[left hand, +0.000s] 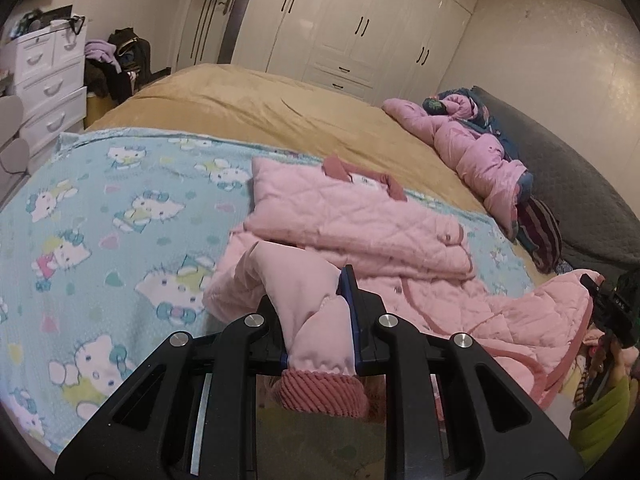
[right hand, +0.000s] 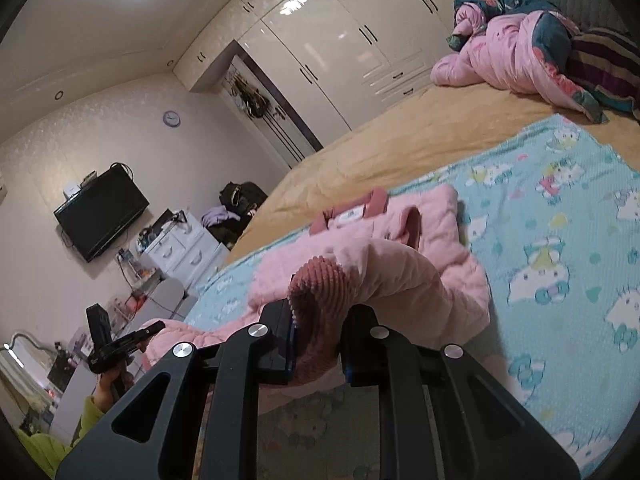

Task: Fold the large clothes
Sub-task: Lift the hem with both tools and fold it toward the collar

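Jacket lies ahead on bed; left gripper and right gripper each clamp one ribbed sleeve cuff, sleeves trailing forward to its body.

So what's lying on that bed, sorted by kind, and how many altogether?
Quilted pink coat, a cuff in each gripper: 1
Cartoon-cat blue blanket: 1
Tan bedspread: 1
Crumpled pink-and-navy quilt: 1
Striped cushion: 1
Total: 5
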Action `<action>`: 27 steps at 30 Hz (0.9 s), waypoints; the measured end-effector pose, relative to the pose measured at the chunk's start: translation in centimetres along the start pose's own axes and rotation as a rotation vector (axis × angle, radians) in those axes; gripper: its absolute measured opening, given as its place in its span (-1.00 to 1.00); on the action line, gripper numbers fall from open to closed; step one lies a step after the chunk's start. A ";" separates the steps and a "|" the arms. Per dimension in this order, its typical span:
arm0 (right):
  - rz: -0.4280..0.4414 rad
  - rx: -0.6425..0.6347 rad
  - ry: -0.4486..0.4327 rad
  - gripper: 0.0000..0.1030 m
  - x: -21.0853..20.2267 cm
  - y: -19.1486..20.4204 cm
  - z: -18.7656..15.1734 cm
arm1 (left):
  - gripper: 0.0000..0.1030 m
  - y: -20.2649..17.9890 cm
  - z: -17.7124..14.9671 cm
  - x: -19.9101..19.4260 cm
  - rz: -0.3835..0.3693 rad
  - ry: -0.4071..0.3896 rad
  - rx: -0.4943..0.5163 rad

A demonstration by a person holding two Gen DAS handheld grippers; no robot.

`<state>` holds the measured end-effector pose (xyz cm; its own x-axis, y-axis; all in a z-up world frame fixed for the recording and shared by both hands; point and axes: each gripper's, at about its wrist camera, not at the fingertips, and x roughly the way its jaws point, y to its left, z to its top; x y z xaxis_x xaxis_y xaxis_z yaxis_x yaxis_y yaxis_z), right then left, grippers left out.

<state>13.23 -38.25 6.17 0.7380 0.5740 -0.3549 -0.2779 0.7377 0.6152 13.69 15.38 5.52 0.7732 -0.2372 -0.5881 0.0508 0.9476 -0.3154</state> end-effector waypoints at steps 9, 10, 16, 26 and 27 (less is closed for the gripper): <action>-0.006 -0.005 -0.054 -0.70 1.9 -0.6 3.7 | -0.75 -0.7 3.8 1.3 0.024 -0.040 0.030; -0.008 -0.005 -0.060 -0.70 2.2 -0.8 4.1 | -0.75 -0.7 4.1 1.5 0.025 -0.041 0.033; -0.028 -0.021 -0.075 -0.70 4.0 -1.6 6.3 | -0.74 -1.1 6.5 3.0 0.045 -0.050 0.064; -0.080 -0.037 -0.064 -0.71 8.2 -3.2 10.1 | -0.74 -1.2 10.0 6.5 0.077 -0.047 0.099; -0.086 -0.039 -0.063 -0.71 8.7 -3.4 10.4 | -0.74 -1.1 10.4 6.9 0.080 -0.045 0.102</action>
<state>27.00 -39.41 8.32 0.7971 0.4855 -0.3591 -0.2350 0.7972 0.5561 25.55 14.90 9.52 0.8051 -0.1523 -0.5733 0.0500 0.9804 -0.1903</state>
